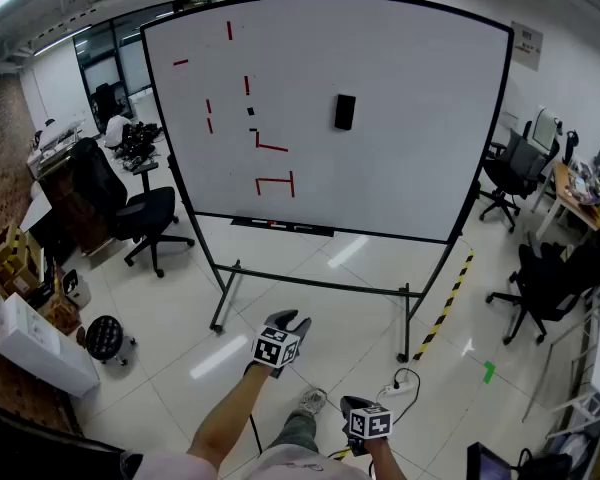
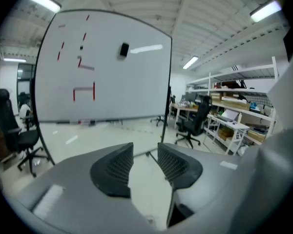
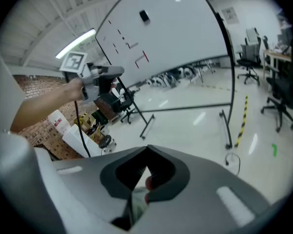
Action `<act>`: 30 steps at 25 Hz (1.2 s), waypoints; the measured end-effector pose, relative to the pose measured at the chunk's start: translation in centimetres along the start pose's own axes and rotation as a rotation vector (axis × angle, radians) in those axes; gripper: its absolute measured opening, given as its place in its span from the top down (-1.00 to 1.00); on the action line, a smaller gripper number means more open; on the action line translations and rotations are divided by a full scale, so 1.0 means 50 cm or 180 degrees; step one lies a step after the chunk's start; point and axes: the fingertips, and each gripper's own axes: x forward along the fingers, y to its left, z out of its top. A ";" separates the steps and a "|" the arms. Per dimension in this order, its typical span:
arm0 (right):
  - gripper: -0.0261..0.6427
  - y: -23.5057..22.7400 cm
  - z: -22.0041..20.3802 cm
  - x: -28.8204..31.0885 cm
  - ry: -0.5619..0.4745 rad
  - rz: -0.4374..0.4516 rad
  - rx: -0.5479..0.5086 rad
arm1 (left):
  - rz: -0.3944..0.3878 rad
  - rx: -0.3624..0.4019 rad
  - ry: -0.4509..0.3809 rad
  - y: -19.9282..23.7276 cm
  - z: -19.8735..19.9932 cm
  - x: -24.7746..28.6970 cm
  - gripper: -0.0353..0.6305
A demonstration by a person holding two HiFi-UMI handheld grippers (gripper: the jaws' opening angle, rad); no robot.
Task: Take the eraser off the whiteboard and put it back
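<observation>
Head view: whiteboard [image 1: 410, 158] on a rolling stand. The black eraser [image 1: 345, 111] is stuck upright on it near board centre, at 1 o'clock from frame centre, well apart from both tools. Left tongs [image 1: 285, 321] sit at 6 o'clock and right tongs [image 1: 356, 406] at 5 o'clock, low, both over the floor. Writing: only red marker strokes [image 1: 273, 181] at 9 o'clock of the eraser, lines and brackets with no words. There is a wall sign [image 1: 526, 45] at 2 o'clock, print too small to read. The cubes carry square code markers only. Left gripper view: the tongs are released, pads a little apart with nothing between them. They aim toward the board with the eraser at 11 o'clock, far off. Right gripper view: the tongs are clenched tip to tip and empty. The eraser is at 12 o'clock and the left tongs and forearm at 10 o'clock. Handling guess: light, with a stiff plastic shell and a soft felt face, probably magnet-held. It is not fragile, but the smooth sides may slip. Best hold is across the two long sides near the middle, pulling straight off the board. No brand is visible on it.
</observation>
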 end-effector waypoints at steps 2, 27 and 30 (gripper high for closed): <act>0.91 0.020 0.165 0.015 -0.0433 -0.0005 -0.0153 | 0.0188 0.0129 -0.0459 0.096 0.202 0.044 0.34; 0.91 -0.095 0.600 0.126 -0.0876 -0.0726 -0.0592 | 0.1525 0.0713 -0.2167 0.369 1.041 0.452 -0.22; 0.91 -0.111 0.597 0.121 -0.0828 -0.0802 -0.0624 | 0.1458 0.0663 -0.2332 0.375 1.039 0.439 0.09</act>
